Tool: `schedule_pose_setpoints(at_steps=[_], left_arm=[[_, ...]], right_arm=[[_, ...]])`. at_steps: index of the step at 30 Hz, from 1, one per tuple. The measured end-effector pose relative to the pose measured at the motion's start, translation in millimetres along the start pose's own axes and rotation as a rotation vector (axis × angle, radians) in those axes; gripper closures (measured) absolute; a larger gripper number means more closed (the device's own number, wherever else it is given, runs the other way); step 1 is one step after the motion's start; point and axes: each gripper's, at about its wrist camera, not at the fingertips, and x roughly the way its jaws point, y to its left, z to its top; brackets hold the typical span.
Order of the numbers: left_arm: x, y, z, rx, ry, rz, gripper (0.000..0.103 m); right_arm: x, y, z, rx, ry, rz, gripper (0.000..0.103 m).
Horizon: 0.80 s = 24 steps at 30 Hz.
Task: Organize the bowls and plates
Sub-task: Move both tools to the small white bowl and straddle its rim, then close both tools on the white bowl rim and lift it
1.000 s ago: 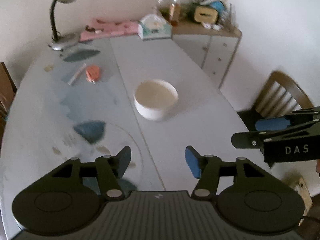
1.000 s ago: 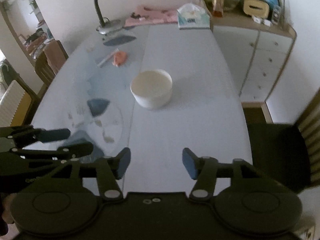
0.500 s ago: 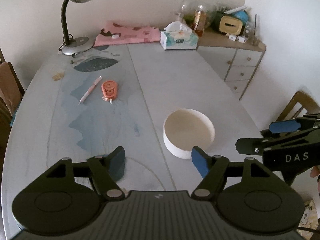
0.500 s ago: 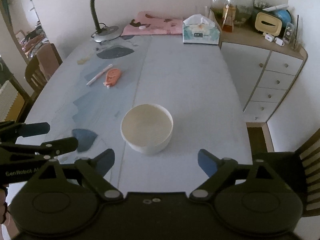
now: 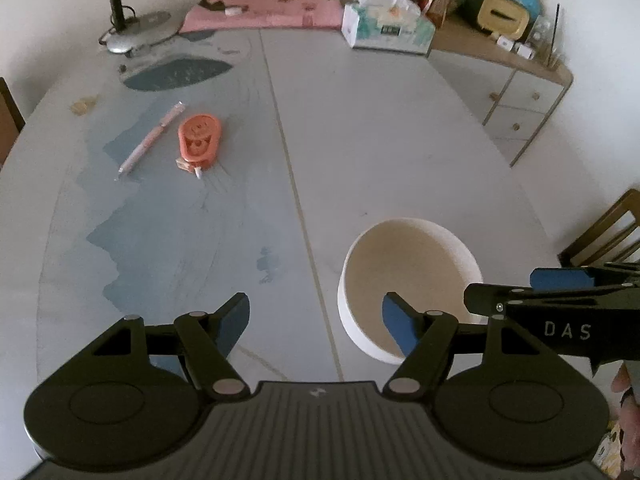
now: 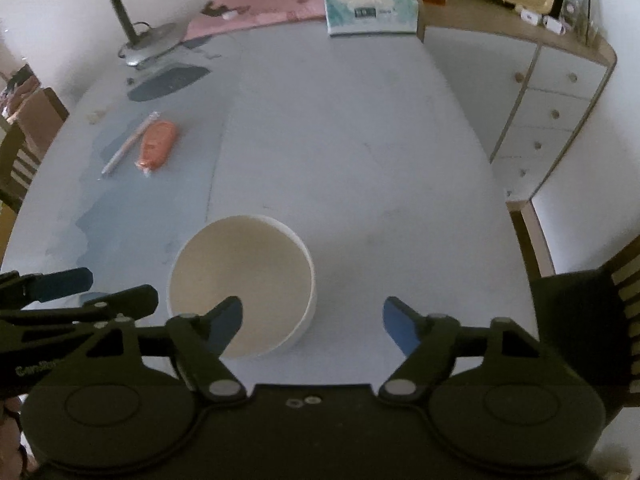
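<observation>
A cream round bowl [image 5: 404,268] stands upright and empty on the grey table [image 5: 380,140]. My left gripper [image 5: 316,312] is open and straddles the bowl's left wall, with its right pad over the inside and no pad pressing on the wall. In the right wrist view the same bowl [image 6: 240,276] sits low and left. My right gripper [image 6: 312,312] straddles the bowl's right wall; its jaws are closing, with a gap still showing between pads and wall. Each gripper also shows in the other's view: the right gripper [image 5: 504,286] beside the bowl and the left gripper [image 6: 120,284] at the far left.
A pen [image 5: 150,142] and an orange tape dispenser [image 5: 199,142] lie on the table's left half. At the back stand a desk lamp [image 5: 136,32], a pink cloth [image 5: 260,16] and a tissue box [image 5: 386,28]. A drawer cabinet [image 6: 552,92] and a wooden chair [image 5: 604,232] flank the right side.
Both grippers have come forward and down onto the bowl, which now lies between their fingers. The right jaws widened, then narrowed again. The bowl has stayed in place.
</observation>
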Motion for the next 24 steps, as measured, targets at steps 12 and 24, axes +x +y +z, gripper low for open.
schedule_pose_setpoints(at_steps=[12,24], left_arm=[[45.0,-4.6,13.4,-0.035,0.07,-0.011,0.071],[43.8,-15.0,6.5,0.0,0.076,-0.016,0.099]], right_arm=[[36.9,-3.3,6.0,0.015,0.055,-0.009,0.056],[37.6,0.7,3.2,0.006,0.065,0.021,0.095]])
